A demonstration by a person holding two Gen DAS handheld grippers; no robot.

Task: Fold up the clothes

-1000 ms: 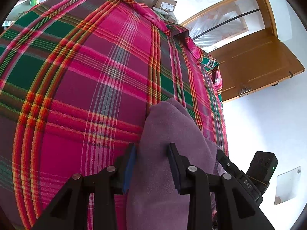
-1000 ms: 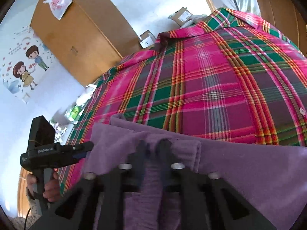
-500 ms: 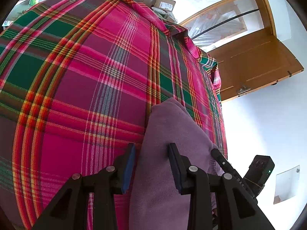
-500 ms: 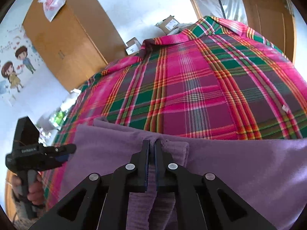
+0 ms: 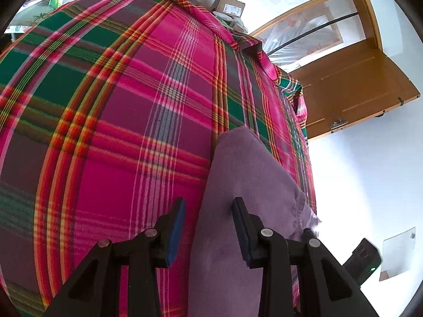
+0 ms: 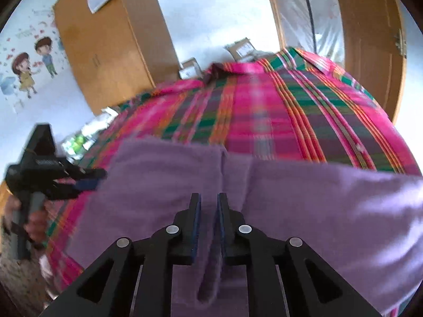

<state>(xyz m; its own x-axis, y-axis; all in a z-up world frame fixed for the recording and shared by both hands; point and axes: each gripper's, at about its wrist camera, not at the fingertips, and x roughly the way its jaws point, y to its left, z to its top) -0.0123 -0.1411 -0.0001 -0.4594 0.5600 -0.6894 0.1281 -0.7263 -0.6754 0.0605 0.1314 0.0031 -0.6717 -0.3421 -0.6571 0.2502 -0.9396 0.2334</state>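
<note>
step: I'm mid-fold, right tool [image 6: 208,206] pinching purple garment [image 6: 304,206] ridge at 6 | left tool [image 5: 208,211] gaping open | next: probably flattening it on the plaid bed [image 5: 119,132]

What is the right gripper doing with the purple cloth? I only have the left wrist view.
Observer: The right gripper is closed on a raised fold of the purple cloth.
Operator: Is the cloth bunched or spread out?
Observer: Spread wide over the plaid sheet, running past the right gripper on both sides.
Operator: Can you see my left gripper from there?
Observer: Yes, the left gripper sits at the cloth's left edge, held by a hand.
</note>
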